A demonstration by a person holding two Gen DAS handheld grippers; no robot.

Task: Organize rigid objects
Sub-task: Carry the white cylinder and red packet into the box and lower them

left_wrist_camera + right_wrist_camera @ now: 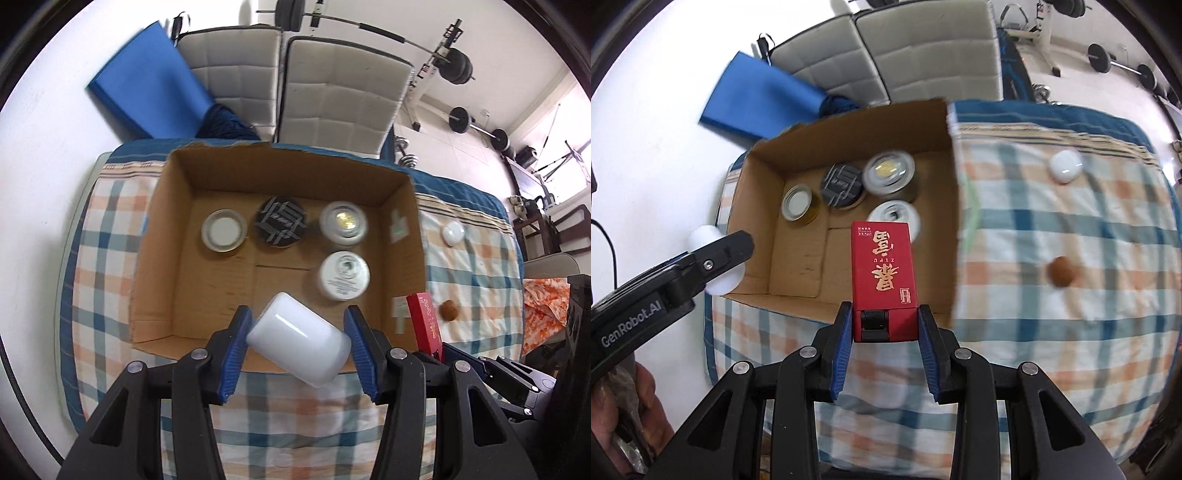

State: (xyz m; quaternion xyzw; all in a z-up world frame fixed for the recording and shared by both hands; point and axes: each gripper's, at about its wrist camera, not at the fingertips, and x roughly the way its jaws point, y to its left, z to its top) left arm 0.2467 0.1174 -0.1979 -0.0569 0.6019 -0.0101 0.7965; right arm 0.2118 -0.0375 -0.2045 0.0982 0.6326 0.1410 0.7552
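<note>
My left gripper (297, 336) is shut on a white jar (299, 339), tilted, above the near edge of the open cardboard box (162, 229). My right gripper (884, 325) is shut on a red box with gold characters (882, 273), held over the box's near right side. In the cardboard box stand a clear-lidded jar (224, 230), a black patterned tin (280, 221), a jar with a gold centre (343, 222) and a white labelled jar (344, 275). The left gripper and white jar also show in the right wrist view (716, 254).
The box sits on a plaid cloth (1071, 229) over a table. To its right lie a small white round object (1065, 166) and a brown round object (1062, 271). Two white padded chairs (332, 96) and a blue mat (151, 85) stand behind.
</note>
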